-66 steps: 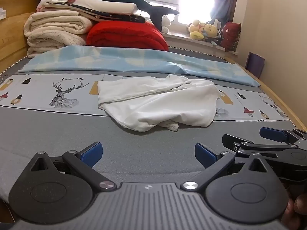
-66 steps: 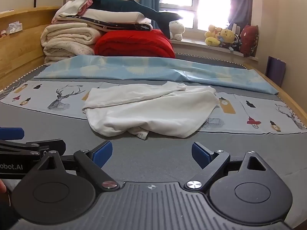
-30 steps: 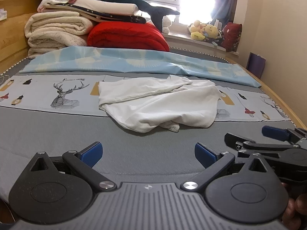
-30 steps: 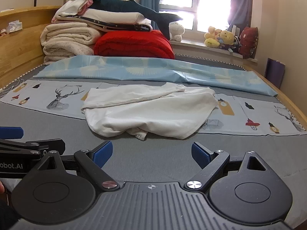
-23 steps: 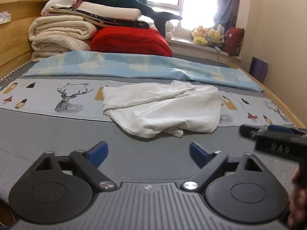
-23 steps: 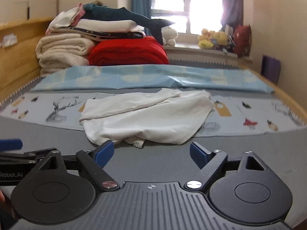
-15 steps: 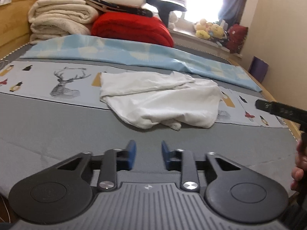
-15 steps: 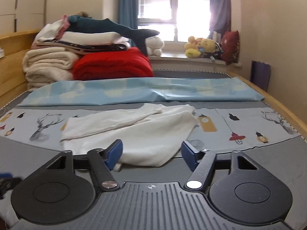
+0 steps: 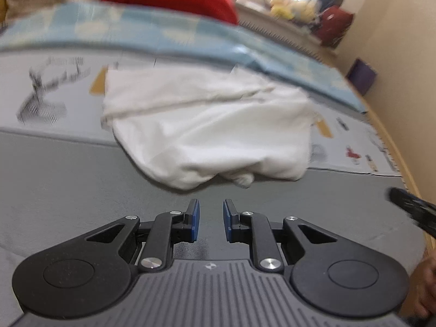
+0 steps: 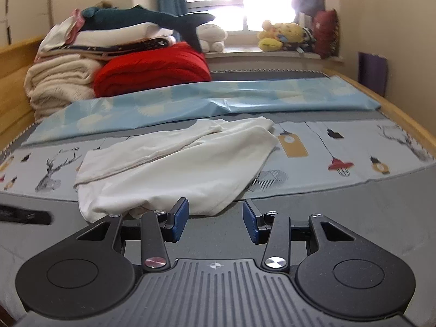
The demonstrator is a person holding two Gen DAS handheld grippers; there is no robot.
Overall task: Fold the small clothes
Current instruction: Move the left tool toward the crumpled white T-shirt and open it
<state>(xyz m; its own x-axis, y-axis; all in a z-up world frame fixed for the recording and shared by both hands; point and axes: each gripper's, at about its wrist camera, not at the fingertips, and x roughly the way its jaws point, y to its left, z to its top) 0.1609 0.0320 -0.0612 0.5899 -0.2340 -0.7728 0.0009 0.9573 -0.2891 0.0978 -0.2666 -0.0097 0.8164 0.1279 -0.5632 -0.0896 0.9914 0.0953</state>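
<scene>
A crumpled white garment lies on the grey bed, partly on a deer-print cloth. It also shows in the right wrist view. My left gripper hovers just short of the garment's near edge, its blue pads a narrow gap apart and empty. My right gripper is open and empty, close to the garment's near right edge. The right gripper's tip shows at the left view's right edge.
Folded blankets, a red quilt and a plush shark are stacked at the bed's far left. A light blue sheet lies across behind the garment. Plush toys sit on the windowsill. A wooden bed rail runs along the right.
Both grippers have moved forward toward the garment. The left jaws narrowed from wide open to a small gap. The right jaws narrowed somewhat and stay open. The left view is motion-blurred.
</scene>
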